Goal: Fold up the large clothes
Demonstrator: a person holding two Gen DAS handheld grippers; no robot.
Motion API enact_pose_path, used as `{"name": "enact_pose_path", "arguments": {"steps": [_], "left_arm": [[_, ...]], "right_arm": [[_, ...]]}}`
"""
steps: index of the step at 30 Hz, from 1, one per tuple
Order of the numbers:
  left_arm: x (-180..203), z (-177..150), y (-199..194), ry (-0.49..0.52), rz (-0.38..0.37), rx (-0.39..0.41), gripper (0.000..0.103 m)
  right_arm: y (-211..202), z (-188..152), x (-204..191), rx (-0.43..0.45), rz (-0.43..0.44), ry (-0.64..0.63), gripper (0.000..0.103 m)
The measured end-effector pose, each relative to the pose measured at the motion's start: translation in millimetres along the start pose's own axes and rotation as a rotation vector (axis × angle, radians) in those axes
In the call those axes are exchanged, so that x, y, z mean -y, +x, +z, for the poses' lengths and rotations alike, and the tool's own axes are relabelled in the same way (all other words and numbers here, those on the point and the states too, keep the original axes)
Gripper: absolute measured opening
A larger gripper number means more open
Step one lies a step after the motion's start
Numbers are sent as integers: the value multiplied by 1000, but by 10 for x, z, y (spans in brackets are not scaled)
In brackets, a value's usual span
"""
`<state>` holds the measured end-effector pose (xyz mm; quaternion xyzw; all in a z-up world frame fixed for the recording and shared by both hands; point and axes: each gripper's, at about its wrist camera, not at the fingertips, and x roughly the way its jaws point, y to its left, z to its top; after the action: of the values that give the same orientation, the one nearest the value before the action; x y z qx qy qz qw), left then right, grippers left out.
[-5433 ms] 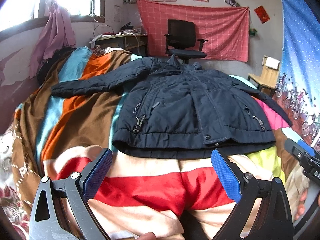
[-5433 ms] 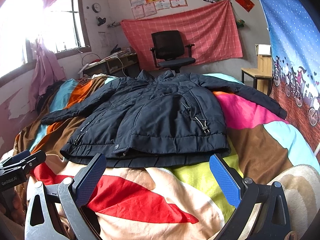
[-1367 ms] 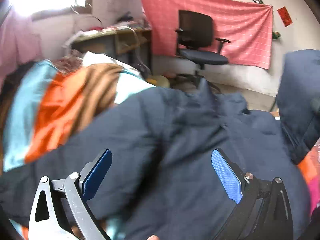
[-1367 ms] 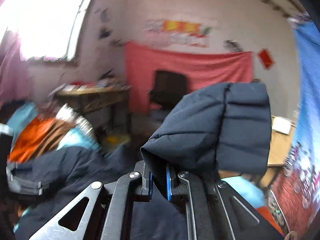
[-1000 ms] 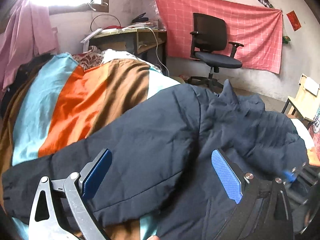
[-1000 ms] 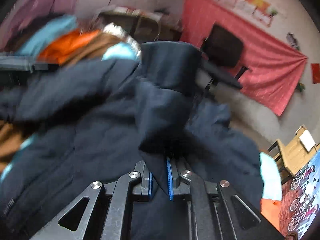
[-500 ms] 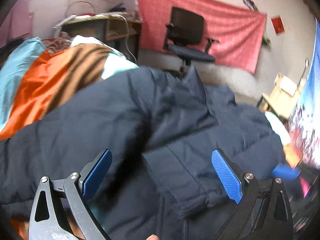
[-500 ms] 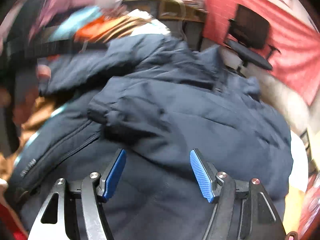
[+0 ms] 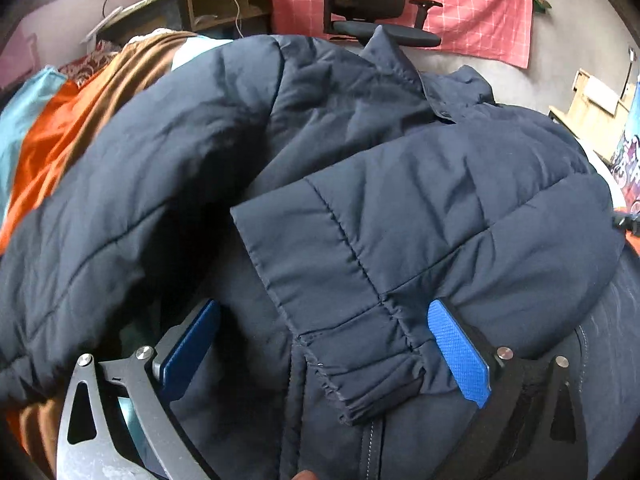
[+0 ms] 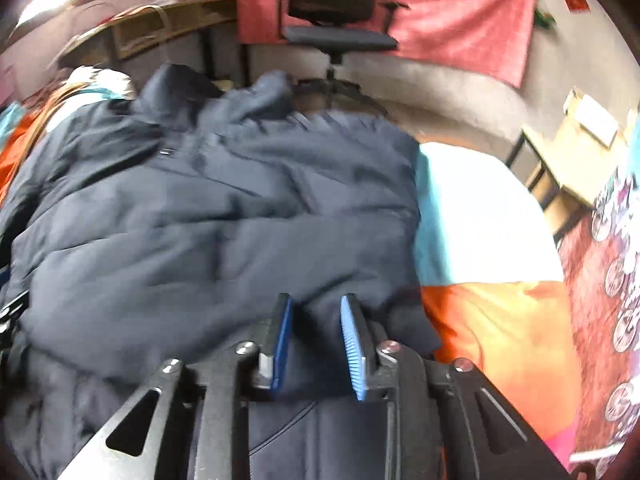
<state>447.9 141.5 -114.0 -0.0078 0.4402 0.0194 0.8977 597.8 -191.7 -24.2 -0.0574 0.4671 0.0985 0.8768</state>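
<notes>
A dark navy quilted jacket (image 9: 400, 208) lies on a striped bedspread (image 9: 52, 132). One sleeve is folded across the chest, its cuff (image 9: 360, 372) lying between the pads of my left gripper (image 9: 324, 356), which is wide open just above the jacket. In the right wrist view the jacket (image 10: 200, 220) fills the left and centre. My right gripper (image 10: 316, 344) sits low over the folded sleeve with its jaws partly closed, a narrow gap between the blue pads and sleeve fabric bulging at the gap; the view is blurred.
A black office chair (image 9: 368, 4) stands beyond the bed before a pink wall cloth (image 9: 480, 4). A wooden desk (image 9: 192, 8) is at the back left. A wooden stool (image 10: 576, 148) stands to the right. Bare bedspread (image 10: 492, 320) lies right of the jacket.
The right gripper let go of the sleeve it carried across the jacket, moved right and narrowed its jaws again. The left gripper moved down close over the folded cuff.
</notes>
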Motion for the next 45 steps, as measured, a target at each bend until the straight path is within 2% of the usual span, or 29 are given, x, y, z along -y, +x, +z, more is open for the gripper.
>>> {"name": "enact_pose_path", "arguments": {"steps": [4, 8, 15, 22, 25, 28, 30, 31, 35, 40, 42, 45], "left_arm": [[-12, -67, 28, -1, -4, 30, 102], [0, -111, 30, 1, -2, 50, 102], [-62, -99, -14, -26, -33, 52, 102], [-356, -111, -327, -233, -161, 45, 102], [-531, -154, -528, -276, -159, 64, 102], [-723, -175, -744, -268, -149, 76, 102], [-886, -193, -899, -263, -126, 83, 102], [-962, -222, -970, -272, -111, 94, 102], [-1396, -411, -1222, -405, -31, 147, 102], [-1924, -752, -1466, -605, 148, 230, 102], [-2128, -879, -1537, -719, 206, 263, 102], [-2443, -1043, -1573, -904, 272, 273, 102]], "right_arm": [[223, -137, 31, -40, 30, 23, 22], [328, -220, -68, -21, -11, -23, 22], [405, -284, -24, 16, 3, 7, 22], [327, -353, -92, 73, -55, -21, 23], [312, -356, -185, 84, -124, -57, 26], [253, -337, -253, 95, -205, -96, 45], [83, -305, -275, 138, -187, -94, 86], [-67, -285, -302, 179, -150, -78, 91], [-420, -151, -592, 249, -28, -43, 93], [-586, -24, -1414, 252, 187, -116, 94], [-572, -14, -1770, 245, 230, -179, 94], [-490, -35, -2262, 232, 243, -265, 94]]}}
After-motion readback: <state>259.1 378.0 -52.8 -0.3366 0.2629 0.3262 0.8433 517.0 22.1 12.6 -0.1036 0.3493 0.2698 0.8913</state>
